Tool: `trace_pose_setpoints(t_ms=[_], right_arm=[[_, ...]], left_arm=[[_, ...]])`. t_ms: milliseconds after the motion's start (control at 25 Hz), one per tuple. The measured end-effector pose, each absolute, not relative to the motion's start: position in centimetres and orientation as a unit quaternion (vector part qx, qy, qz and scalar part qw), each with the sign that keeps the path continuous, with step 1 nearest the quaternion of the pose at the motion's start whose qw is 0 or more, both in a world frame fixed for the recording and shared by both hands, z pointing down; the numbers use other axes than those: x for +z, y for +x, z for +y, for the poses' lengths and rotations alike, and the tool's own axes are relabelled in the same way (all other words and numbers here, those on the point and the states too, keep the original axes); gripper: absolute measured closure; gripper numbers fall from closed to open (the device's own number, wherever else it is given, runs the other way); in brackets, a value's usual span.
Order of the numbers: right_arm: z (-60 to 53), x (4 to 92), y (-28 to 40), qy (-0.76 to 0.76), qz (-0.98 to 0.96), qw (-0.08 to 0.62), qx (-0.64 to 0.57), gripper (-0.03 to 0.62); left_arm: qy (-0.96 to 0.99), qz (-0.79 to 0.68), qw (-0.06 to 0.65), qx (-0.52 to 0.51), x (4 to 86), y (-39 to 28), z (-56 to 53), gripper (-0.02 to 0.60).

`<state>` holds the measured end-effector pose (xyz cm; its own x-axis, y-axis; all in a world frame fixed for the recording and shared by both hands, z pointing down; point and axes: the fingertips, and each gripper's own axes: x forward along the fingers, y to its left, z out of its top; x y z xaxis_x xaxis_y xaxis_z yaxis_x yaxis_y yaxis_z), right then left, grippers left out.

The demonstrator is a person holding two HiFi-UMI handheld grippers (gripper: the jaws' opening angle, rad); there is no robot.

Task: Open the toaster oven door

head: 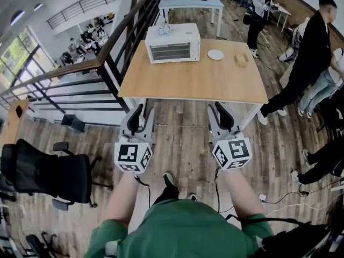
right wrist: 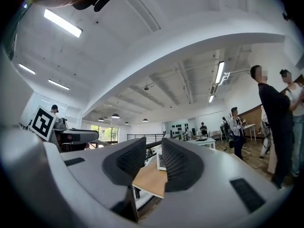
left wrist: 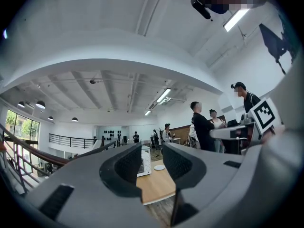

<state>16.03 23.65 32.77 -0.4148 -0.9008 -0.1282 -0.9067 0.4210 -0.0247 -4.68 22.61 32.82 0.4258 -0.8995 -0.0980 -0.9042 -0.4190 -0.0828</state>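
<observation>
Nothing has touched the oven yet; I'd call this the approach. The person stands back from the near edge of the table (head: pixel 199 82), both tools held low over the wooden floor (head: pixel 183 149) and pointing towards it. The left gripper (head: pixel 141 116) has its jaws apart with only air between them, and its own view shows the tabletop through the gap. The right gripper (head: pixel 219 114) is parted too, a little narrower, and also holds nothing.

The toaster oven (head: pixel 173 43) sits towards the far left corner of the table, its front facing the person and its door (head: pixel 170 51) shut. From here I can't make out the handle clearly. The next move, as I judge it, is to step in, reach across most of the tabletop, close one gripper on the door's handle and swing the door open, perhaps steadying the oven with the other so that it does not slide.

The tabletop is pale wood and mostly bare. A small plate (head: pixel 215 54) lies just right of the oven, and a small tan object (head: pixel 241 60) nearer the far right corner. Beyond stands a light blue table (head: pixel 191 2). A railing (head: pixel 80 69) runs along the left, with a black office chair (head: pixel 51 176) beside the person, and several people (head: pixel 309 52) stand to the right.
</observation>
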Motion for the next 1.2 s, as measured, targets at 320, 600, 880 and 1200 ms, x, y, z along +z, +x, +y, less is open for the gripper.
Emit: trace_pose_setpoints(t_ms=[320,600,880,1200], right_arm=[[16.7,35.2,13.7,-0.544,0.838,0.031,-0.005,0.451],[9.4,36.2,11.2,-0.566,0.824,0.014,-0.023,0.451],[4.7,36.4,9.5,-0.584,0.811,0.017,-0.033,0.451],[1.4,36.9,8.6,-0.581,0.811,0.032,-0.062,0.451]], left_arm=[[-0.851,0.523,0.041,0.021,35.1,-7.2,15.4,0.431],[-0.856,0.516,0.006,0.035,36.9,-10.9,7.7,0.431],[-0.860,0.507,-0.006,0.051,37.2,-13.5,2.8,0.431],[-0.859,0.509,-0.009,0.050,37.2,-14.7,-0.1,0.431]])
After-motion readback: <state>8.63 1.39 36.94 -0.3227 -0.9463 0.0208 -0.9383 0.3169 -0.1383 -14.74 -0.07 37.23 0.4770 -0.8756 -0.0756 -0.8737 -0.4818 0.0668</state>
